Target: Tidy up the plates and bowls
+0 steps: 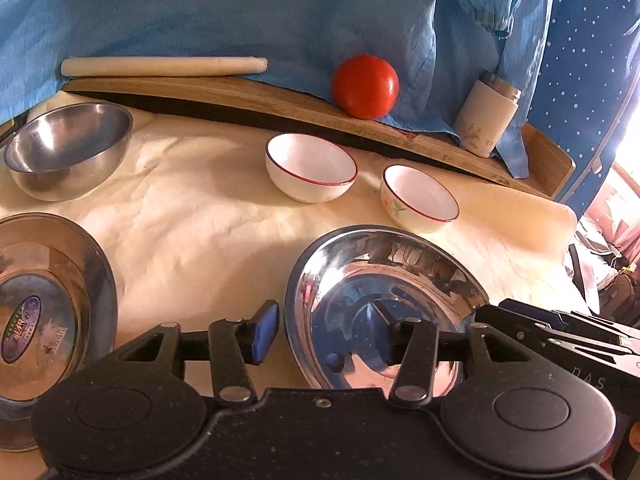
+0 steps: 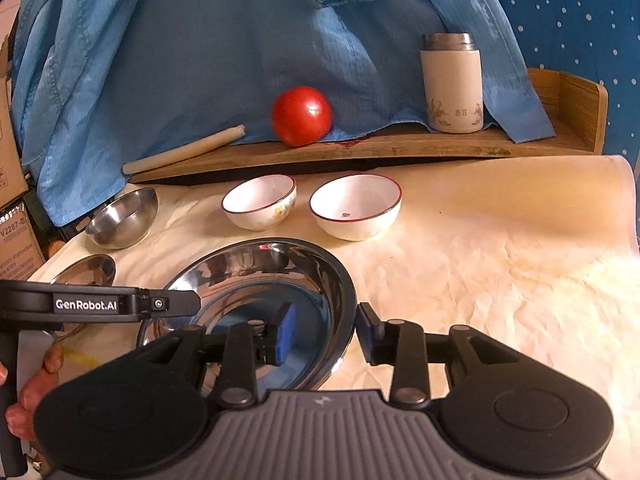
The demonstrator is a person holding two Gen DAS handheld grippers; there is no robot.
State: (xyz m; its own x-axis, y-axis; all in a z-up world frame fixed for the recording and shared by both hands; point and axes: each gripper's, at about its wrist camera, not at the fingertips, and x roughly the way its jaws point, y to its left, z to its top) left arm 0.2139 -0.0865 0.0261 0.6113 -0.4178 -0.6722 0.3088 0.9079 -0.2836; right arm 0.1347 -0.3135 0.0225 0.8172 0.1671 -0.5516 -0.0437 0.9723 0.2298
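Step in hand, as judged: release of the large steel plate (image 1: pixel 384 300) onto the bench (image 1: pixel 208 232). It lay at lower centre of both wrist views, flat on the cream cover.

Left gripper (image 1: pixel 328 332) straddled the plate's left rim, one pad outside on the cover, the other over the bowl of the plate; jaws spread, no visible pinch on the rim. Right gripper (image 2: pixel 326 334) straddled the opposite rim the same way; its blue pads (image 2: pixel 286 334) stood apart from the metal with a gap on each side. Neither gripper appeared to hold anything.

Next move, as judged: both grippers must back clear of the rim without dragging it, then go for another dish. The second steel plate (image 1: pixel 48 320), at the left edge of the left view and bearing a sticker, looks the likely match for stacking.

Containers:
- Large steel plate: empty, reflections only.
- Steel bowl (image 1: pixel 68 148), upper left: empty.
- White bowl with red rim (image 1: pixel 310 168), centre: empty in the left view; the right view showed a small dark speck in its bottom.
- Flowered white bowl (image 1: pixel 420 198), just beside it: empty.
- Lidded cup (image 2: pixel 450 84) on the wooden shelf (image 2: pixel 360 148): contents hidden.

Also on the shelf: a tomato (image 2: pixel 302 116) and a pale rolling pin (image 2: pixel 184 150), against blue cloth (image 2: pixel 200 60).
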